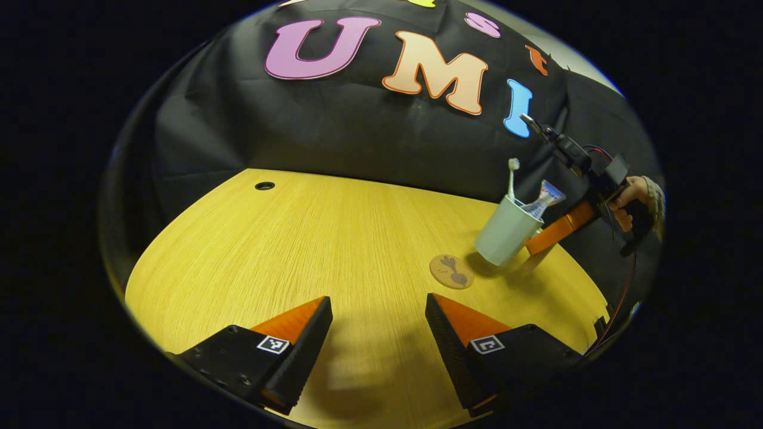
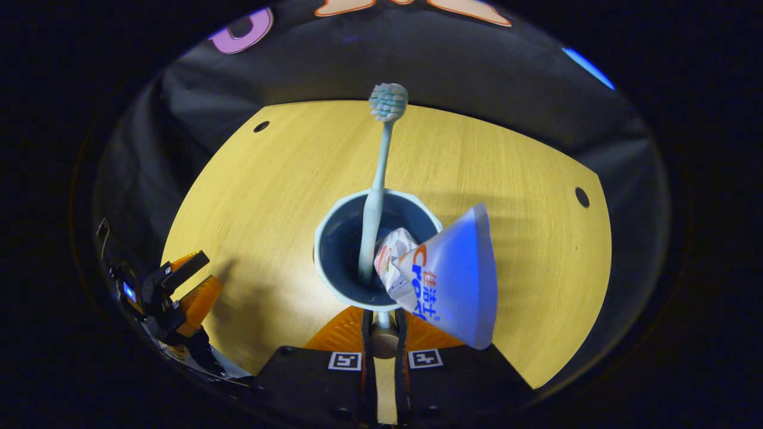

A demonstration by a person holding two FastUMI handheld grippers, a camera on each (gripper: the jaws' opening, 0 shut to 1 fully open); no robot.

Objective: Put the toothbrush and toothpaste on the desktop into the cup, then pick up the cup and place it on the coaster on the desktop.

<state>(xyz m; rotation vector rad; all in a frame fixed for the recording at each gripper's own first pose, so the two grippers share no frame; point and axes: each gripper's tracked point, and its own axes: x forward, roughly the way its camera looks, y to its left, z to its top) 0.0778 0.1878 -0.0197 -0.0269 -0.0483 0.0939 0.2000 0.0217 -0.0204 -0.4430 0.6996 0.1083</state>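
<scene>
Fingers of the right gripper pinch the handle of the cup, holding it tilted above the desktop with toothbrush and toothpaste inside. Carrying is the step in hand; next, level the cup and lower it onto the coaster just beside it. Spread wide, the left gripper holds nothing.

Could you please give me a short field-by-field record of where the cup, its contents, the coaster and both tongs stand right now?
cup: off the desk, tilted, held by its handle
toothbrush: in cup, head up
toothpaste: in cup, leaning over the rim
coaster: flat on desk, bare, beside the cup
right tongs: shut on cup handle
left tongs: open, holding nothing, low over desk
step left: set cup on coaster
</scene>
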